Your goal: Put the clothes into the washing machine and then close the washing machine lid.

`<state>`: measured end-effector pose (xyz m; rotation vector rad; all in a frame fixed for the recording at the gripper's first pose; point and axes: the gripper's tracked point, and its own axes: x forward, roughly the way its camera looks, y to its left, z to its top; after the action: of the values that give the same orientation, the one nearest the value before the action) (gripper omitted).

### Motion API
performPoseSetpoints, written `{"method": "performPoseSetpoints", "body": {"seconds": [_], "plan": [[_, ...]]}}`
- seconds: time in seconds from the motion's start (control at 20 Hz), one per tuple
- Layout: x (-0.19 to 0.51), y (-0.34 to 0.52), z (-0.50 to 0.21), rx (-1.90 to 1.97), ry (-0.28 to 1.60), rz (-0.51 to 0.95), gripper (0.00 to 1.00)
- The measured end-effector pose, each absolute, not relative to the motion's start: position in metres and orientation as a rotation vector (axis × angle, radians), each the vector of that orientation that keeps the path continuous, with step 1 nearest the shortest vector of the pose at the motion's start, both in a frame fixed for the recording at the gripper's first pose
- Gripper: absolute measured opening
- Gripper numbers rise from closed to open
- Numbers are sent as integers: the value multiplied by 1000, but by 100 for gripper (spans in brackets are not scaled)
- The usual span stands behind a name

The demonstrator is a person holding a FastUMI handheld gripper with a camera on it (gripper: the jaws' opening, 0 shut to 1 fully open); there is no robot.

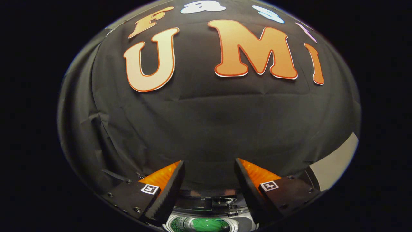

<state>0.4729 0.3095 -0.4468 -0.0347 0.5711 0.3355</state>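
- The claw point(209, 174) is seen spread wide, with a broad gap between its two fingers and nothing pinched between them.
- Each finger point(169, 190) is wedge-shaped, tapering toward its tip, with a ridged, saw-toothed inner face; the outer faces are ribbed and glossy.
- A small square printed marker point(150, 188) is fixed on the flat mount of each finger.
- The claw is held level and pointed toward the booth's wall point(206, 129), a matt black cloth with soft creases and folds, which lies well beyond the fingertips.
- The washing machine point(209, 209) is seen below the claw, between the bases of the fingers; its top is made of smooth, pale, rounded plastic with a darker hinged part at the back.
- Its round opening is uncovered, and a perforated metal drum wall point(175, 223) can be made out at the near side.
- A green garment point(206, 224), soft and glossy in look, lies inside the drum, directly beneath the gap between the fingers.
- A pale flat panel point(336, 164) is seen to the right of the right finger, at the cloth's lower edge.
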Motion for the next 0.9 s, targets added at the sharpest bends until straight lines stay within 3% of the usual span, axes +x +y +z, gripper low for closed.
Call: {"method": "performPoseSetpoints", "body": {"seconds": [0.4,0.9], "plan": [[484,308,-458,-66,523,341,99],[440,292,-442,-44,420,344,99]]}}
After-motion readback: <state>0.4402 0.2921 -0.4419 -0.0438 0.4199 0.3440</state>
